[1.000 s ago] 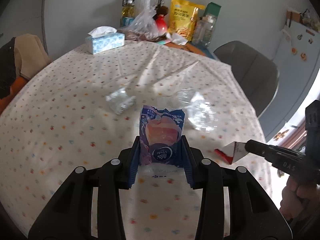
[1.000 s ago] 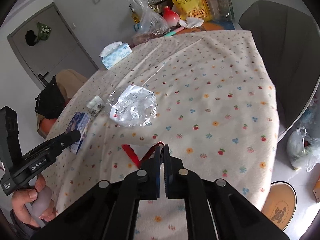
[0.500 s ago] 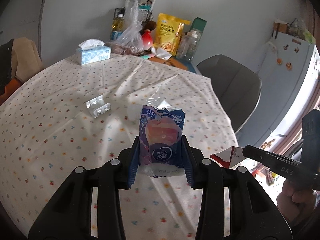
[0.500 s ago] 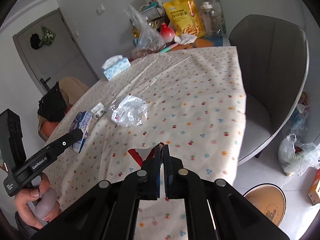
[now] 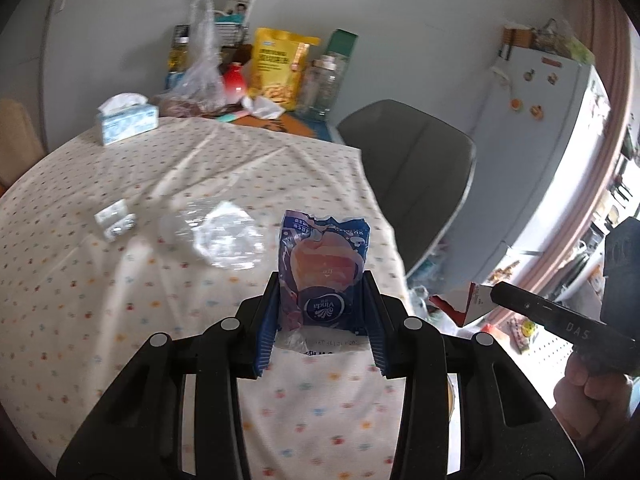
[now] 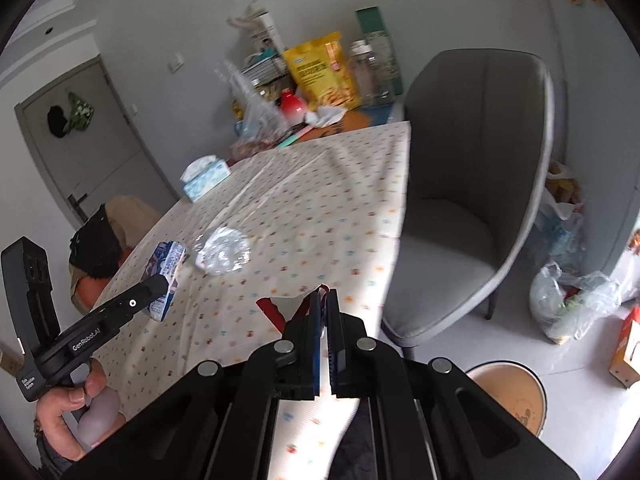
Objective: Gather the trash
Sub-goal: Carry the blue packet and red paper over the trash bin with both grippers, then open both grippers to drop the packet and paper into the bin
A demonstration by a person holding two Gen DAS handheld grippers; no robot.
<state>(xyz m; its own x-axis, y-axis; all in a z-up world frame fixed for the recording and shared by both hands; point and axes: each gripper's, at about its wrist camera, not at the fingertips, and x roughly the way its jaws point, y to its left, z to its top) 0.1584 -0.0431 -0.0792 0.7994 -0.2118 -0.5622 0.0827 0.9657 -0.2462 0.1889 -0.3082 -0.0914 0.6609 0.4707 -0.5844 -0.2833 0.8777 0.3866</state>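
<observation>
My left gripper (image 5: pixel 322 284) is shut on a blue tissue packet (image 5: pixel 323 272) and holds it upright above the table's right edge; the packet also shows in the right wrist view (image 6: pixel 166 276). My right gripper (image 6: pixel 324 300) is shut on a red and white wrapper (image 6: pixel 276 310), also seen in the left wrist view (image 5: pixel 466 302), off the table's edge. A crumpled clear plastic wrap (image 5: pixel 224 236) and a small silvery wrapper (image 5: pixel 114 220) lie on the dotted tablecloth (image 5: pixel 120 300).
A grey chair (image 6: pixel 472 184) stands at the table's far right side. A round bin (image 6: pixel 510 396) sits on the floor below my right gripper, with a plastic bag (image 6: pixel 572 300) beyond it. A tissue box (image 5: pixel 126 120) and groceries (image 5: pixel 280 68) stand at the table's back.
Both grippers have moved right and back toward the table's edge, carrying the packet and the wrapper. The chair and the floor bin now show more fully.
</observation>
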